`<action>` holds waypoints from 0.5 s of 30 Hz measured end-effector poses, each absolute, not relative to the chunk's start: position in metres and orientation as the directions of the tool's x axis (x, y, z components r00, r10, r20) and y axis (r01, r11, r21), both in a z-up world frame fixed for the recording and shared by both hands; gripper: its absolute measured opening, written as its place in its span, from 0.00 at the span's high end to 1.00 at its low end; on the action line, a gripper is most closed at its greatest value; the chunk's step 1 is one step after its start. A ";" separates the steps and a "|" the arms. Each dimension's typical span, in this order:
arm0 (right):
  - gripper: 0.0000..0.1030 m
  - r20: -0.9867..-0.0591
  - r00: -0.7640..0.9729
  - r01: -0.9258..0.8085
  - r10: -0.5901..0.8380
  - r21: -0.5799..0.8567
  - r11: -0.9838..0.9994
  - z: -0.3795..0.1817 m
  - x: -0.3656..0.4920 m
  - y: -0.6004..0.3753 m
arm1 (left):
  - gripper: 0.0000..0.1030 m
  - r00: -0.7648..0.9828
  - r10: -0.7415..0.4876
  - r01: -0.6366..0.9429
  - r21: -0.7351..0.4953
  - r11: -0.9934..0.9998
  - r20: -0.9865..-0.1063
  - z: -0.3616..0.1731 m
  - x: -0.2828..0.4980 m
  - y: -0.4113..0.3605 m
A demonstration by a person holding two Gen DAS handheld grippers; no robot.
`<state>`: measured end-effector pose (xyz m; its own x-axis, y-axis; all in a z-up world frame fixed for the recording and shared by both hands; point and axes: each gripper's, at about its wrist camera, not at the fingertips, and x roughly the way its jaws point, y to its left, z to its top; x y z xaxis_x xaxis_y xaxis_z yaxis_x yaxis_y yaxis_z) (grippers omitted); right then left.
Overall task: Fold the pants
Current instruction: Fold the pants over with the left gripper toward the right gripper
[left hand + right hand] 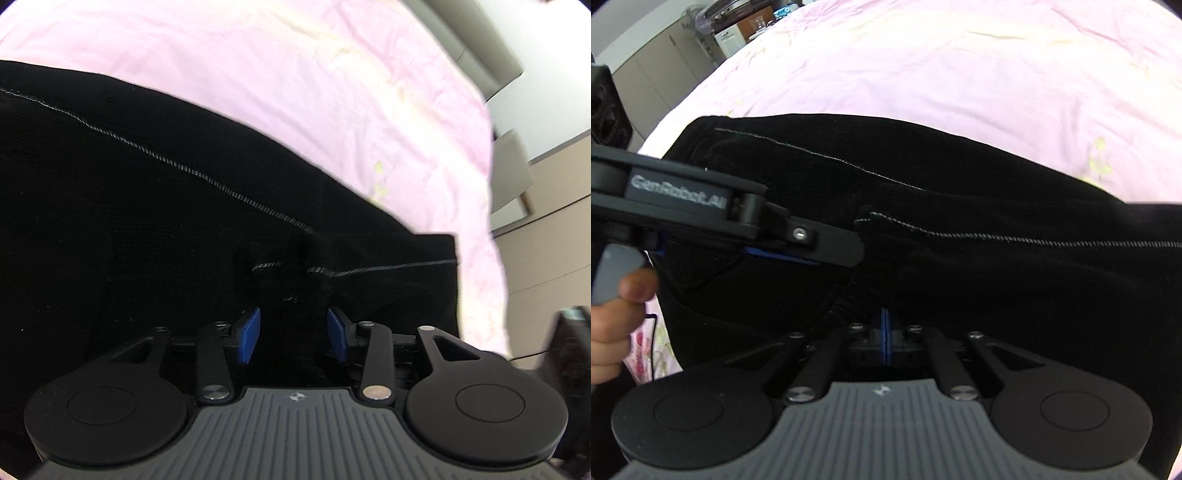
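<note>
Black pants (155,206) sprawl across the pink bed (332,74); left gripper (293,334) fingers spread over a bunched seam at twelve o'clock, right gripper (885,338) pressed together, possibly on cloth; either may snag one layer only, skewing the fold.

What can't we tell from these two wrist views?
- Pants: full layout and fold state; both views crop them at the edges, and the black cloth swallows detail.
- Right tongs, right wrist view: pads shut, but whether cloth is pinched is lost against the dark fabric.
- Left tongs, left wrist view: pads apart; cloth contact unclear.
- Shelf items beyond the pink sheet, right wrist view: too small and blurred.
</note>
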<state>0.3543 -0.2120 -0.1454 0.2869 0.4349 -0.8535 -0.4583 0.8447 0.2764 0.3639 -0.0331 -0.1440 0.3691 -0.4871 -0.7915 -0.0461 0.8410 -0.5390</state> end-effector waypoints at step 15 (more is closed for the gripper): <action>0.89 -0.849 0.369 -0.449 0.378 0.193 0.872 -0.138 0.340 -0.247 | 0.59 0.353 -0.426 0.011 -0.451 0.892 -0.833 -0.144 0.358 -0.046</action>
